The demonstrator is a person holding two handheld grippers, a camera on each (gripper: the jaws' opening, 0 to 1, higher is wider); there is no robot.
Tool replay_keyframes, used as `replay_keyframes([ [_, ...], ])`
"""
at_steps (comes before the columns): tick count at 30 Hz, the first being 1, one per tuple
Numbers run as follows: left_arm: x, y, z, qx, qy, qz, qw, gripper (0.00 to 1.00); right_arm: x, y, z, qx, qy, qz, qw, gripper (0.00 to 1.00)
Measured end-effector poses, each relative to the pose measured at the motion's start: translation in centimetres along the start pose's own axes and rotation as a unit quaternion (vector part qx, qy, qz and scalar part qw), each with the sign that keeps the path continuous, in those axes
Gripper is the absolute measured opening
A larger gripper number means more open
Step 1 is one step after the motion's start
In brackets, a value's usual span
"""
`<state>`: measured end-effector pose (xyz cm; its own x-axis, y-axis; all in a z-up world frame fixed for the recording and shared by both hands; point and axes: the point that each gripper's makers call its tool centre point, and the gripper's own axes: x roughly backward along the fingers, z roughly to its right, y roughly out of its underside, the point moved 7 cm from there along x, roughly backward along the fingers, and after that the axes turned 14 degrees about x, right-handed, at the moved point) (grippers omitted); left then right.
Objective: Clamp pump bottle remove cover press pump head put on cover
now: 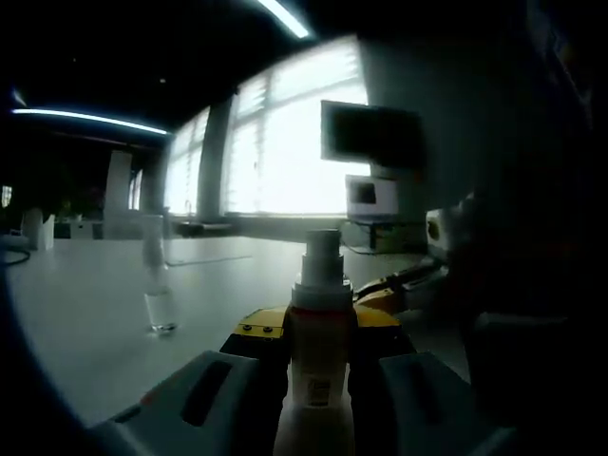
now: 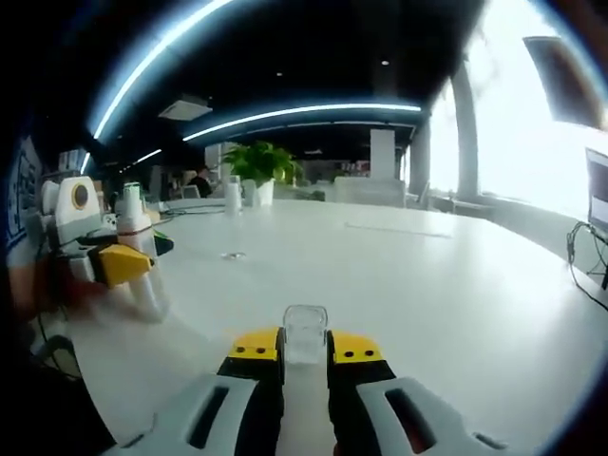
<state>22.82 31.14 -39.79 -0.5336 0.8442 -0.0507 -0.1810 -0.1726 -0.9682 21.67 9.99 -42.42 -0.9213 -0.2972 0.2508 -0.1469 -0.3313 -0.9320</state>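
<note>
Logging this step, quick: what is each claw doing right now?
Left claw: closed on the pump bottle, cover off.
Right claw: closed on the clear cover.

left tongs (image 1: 318, 375): matt grey plastic arms with yellow plastic tips and black inner faces, closed on the bottle.
bottle (image 1: 318, 361): smooth, opaque white plastic with a faint sheen; a small printed paper-like label low on its body.
pump head (image 1: 322, 249): bare grey plastic, smooth and dull.
right tongs (image 2: 306, 366): same grey, yellow and black plastic, matt, gripping the cover.
cover (image 2: 306, 334): clear plastic, glossy, see-through.
table (image 2: 427, 285): smooth white top with a soft satin sheen that catches the window light.
clear object (image 1: 159, 285): transparent and glossy, standing on the table; glass or plastic cannot be told.
</note>
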Motion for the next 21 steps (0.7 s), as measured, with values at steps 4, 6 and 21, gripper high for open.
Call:
replay_keyframes([
  [4,0.0,0.0,-0.1,0.0,0.0,0.0,1.0,0.14,0.0,0.0,0.0,0.0,-0.002,0.004,1.0,0.12],
  [6,0.0,0.0,0.0,0.0,0.0,0.0,1.0,0.14,0.1,-0.1,-0.1,-0.001,-0.003,0.007,1.0,0.12],
  [21,0.0,0.0,-0.2,0.0,0.0,0.0,1.0,0.14,1.4,-1.2,0.2,-0.008,0.008,0.043,0.999,0.12],
])
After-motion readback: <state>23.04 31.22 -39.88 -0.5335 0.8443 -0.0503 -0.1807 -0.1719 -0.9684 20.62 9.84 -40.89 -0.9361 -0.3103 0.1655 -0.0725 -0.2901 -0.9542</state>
